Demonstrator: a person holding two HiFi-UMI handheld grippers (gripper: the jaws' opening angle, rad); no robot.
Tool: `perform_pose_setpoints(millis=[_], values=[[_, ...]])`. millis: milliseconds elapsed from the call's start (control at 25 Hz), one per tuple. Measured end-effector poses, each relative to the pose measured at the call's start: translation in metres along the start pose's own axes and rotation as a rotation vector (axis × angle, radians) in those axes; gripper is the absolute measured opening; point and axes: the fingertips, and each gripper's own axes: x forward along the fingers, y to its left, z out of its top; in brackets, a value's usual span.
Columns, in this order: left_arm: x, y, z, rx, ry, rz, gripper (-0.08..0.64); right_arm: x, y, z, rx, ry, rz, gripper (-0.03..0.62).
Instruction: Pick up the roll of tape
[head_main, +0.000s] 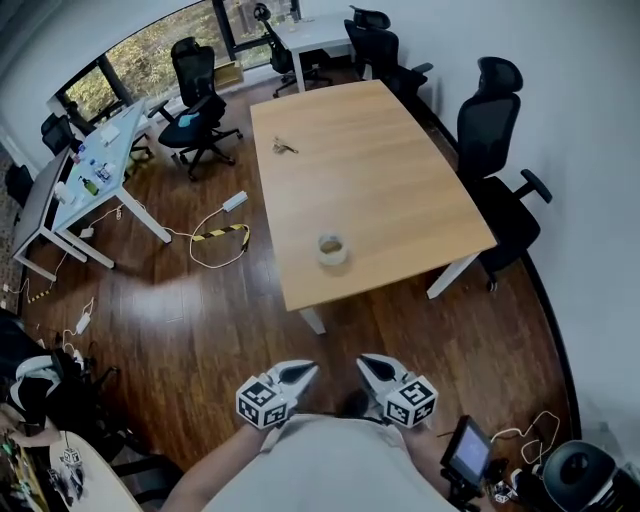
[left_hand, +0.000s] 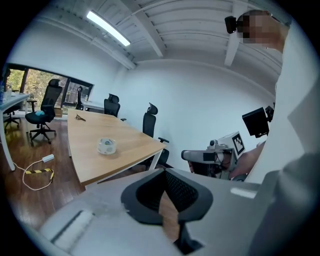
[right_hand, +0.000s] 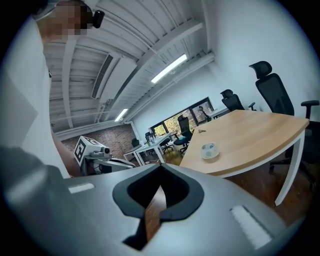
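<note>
The roll of tape (head_main: 332, 249) lies flat near the front edge of the wooden table (head_main: 380, 170). It is a pale ring and also shows in the left gripper view as the tape (left_hand: 107, 145) and in the right gripper view as the tape (right_hand: 209, 150). Both grippers are held close to the person's body, well short of the table, above the wooden floor. My left gripper (head_main: 303, 374) is shut with nothing in it, and its jaws (left_hand: 166, 196) meet with only a thin slit. My right gripper (head_main: 369, 366) is likewise shut and empty, as its jaws (right_hand: 156, 194) show.
A bunch of keys (head_main: 285, 148) lies farther back on the table. Black office chairs (head_main: 495, 130) stand along its right side and another chair (head_main: 195, 110) stands at its left. A cable (head_main: 215, 235) trails on the floor. White desks (head_main: 90, 175) stand at the left.
</note>
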Motion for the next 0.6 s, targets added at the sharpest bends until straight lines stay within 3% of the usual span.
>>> perform_pose_setpoints(millis=[600], values=[[0.061,0.041,0.031,0.020,0.069,-0.136,0.005,0.006,-0.055,0.020,0.044,-0.037,-0.161,0.006]])
